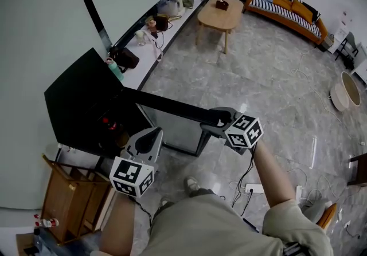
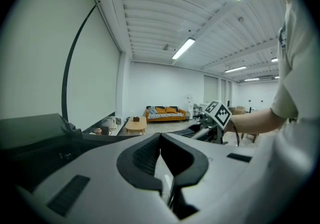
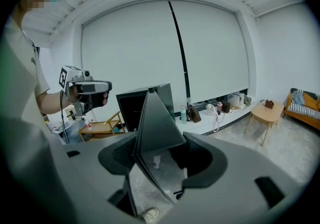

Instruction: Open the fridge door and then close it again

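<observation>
The black fridge [image 1: 80, 100] stands at the left with its door [image 1: 166, 105] swung wide open toward the right. My right gripper [image 1: 209, 122] sits at the door's free top corner. In the right gripper view the door's edge [image 3: 155, 118] fills the gap between the jaws of that gripper [image 3: 159, 154], which is shut on it. My left gripper [image 1: 153, 132] hovers in front of the open fridge, below the door's top edge. Its jaws [image 2: 161, 140] are shut with nothing between them. A bottle [image 1: 112, 125] shows inside the fridge.
A wooden rack [image 1: 71, 197] stands just left of my left arm. A low ledge [image 1: 135, 74] with bags runs along the wall behind the fridge. Farther off are a coffee table [image 1: 219, 14] and a sofa [image 1: 287, 8]. A power strip [image 1: 255, 188] with cables lies near my feet.
</observation>
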Demonstrator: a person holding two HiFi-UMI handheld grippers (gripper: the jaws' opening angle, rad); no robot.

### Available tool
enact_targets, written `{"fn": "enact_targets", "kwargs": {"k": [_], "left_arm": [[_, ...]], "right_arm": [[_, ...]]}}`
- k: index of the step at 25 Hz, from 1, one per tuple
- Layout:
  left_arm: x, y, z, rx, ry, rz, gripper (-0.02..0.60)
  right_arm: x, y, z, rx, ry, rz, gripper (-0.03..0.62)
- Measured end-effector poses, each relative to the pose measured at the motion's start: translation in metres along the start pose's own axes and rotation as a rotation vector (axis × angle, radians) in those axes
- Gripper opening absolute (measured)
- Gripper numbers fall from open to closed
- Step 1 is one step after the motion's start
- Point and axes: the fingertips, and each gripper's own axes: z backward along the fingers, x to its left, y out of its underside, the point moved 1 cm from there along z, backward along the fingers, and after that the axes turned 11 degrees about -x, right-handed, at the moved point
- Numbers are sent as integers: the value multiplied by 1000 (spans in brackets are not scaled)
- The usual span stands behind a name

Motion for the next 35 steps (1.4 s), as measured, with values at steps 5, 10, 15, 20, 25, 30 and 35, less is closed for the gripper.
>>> {"fn": "enact_targets", "kwargs": {"k": [5, 10, 15, 20, 25, 30, 35], "left_arm": [[-2, 4, 23, 14, 2, -11, 8], [-1, 7, 46, 19, 7, -16, 8], [-1, 9, 68, 15, 4, -8, 8], [-1, 12, 91, 11, -2, 1, 8], [2, 17, 111, 8, -12, 9, 8], [2, 20, 132, -1, -32, 23, 8], [7, 23, 152, -15, -51, 30, 8]], "right_arm": [[22, 3, 1, -3, 53, -22, 250], [45, 8, 1, -2, 102, -53, 250], [68, 11, 1, -2, 135, -73, 250], [91, 13, -1, -4, 151, -84, 249], [114, 11, -3, -2, 149, -55, 239], [139, 5, -5, -11, 143, -24, 230], [162, 5, -14, 0, 130, 0, 230]]}}
